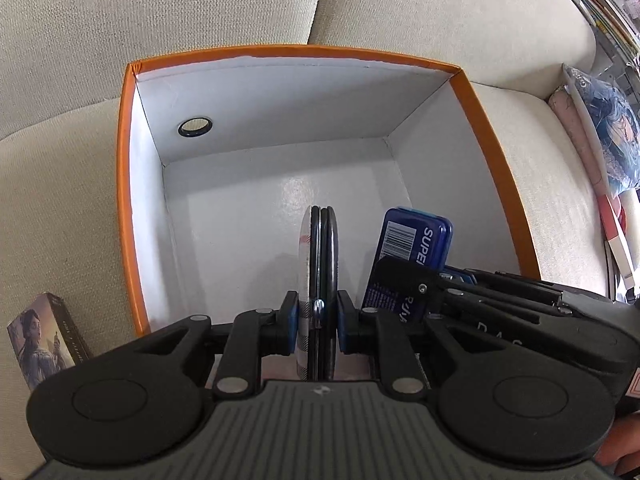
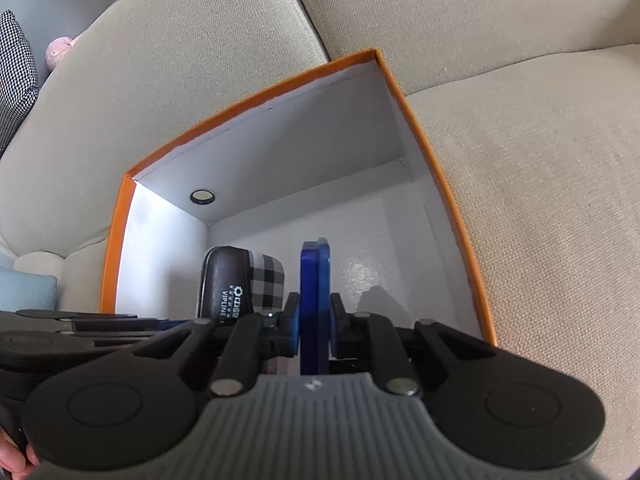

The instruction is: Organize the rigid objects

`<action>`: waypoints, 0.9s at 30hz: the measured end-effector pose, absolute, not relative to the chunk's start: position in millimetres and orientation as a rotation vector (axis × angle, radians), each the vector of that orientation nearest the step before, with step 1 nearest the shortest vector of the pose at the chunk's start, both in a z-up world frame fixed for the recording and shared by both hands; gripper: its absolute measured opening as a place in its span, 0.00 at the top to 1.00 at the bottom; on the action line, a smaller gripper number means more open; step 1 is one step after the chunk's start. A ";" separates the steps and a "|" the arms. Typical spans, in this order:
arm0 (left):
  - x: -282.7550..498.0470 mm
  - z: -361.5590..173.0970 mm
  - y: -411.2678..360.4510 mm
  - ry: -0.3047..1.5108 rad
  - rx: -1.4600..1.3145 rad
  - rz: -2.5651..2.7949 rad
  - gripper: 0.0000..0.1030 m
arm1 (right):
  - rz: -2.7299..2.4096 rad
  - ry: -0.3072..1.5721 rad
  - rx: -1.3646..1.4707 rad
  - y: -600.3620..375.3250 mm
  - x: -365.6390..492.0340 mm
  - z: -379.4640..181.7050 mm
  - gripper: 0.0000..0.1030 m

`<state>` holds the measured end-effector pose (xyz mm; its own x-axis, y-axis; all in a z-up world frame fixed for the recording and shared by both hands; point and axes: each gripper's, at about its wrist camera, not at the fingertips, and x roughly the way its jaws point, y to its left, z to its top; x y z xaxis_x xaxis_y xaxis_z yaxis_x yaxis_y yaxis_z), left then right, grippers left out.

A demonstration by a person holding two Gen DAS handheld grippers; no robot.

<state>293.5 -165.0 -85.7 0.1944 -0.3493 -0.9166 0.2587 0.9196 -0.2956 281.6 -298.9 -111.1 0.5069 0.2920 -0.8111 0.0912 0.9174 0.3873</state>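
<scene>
Left wrist: your left gripper (image 1: 319, 316) clamps a plaid case (image 1: 319, 264) edge-on over the orange box (image 1: 472, 92); the blue tin (image 1: 416, 240) beside it reads "SUPE…" w/ barcode. Right wrist: your right gripper (image 2: 315, 322) pinches that tin (image 2: 316, 280) inside the box (image 2: 412, 112); case (image 2: 244, 284) reads "VIPLINE".

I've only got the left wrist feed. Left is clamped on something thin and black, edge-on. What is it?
Observer: In the right wrist view it is a plaid case with a dark side printed VIPLINE, held by the left gripper.
Operator: Right gripper's item?
Observer: A blue tin, seen edge-on there, pinched between the right gripper pads.
Operator: Anything left of the orange box that I miss?
Observer: A houndstooth cushion and something pink beyond the orange box.
</scene>
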 end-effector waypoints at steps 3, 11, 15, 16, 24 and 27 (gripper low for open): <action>292.8 -85.0 -167.3 1.305 -0.054 -0.427 0.80 | 0.128 1.040 0.399 -296.1 280.6 -109.9 0.87; 289.3 -78.4 -173.8 1.286 -0.011 -0.450 0.72 | 0.131 1.043 0.395 -296.7 279.6 -110.6 0.87; 285.3 -65.2 -164.9 1.249 -0.048 -0.470 0.64 | 0.130 1.045 0.399 -295.4 281.0 -111.7 0.86; 283.1 -59.9 -161.3 1.225 -0.060 -0.477 0.61 | 0.128 1.048 0.391 -293.9 281.4 -112.0 0.87; 263.8 -17.0 -115.5 1.026 -0.121 -0.410 0.58 | 0.098 1.021 0.298 -278.6 279.5 -106.1 0.87; 263.2 -10.2 -98.1 0.994 -0.166 -0.375 0.58 | 0.097 0.999 0.237 -269.9 279.1 -99.0 0.87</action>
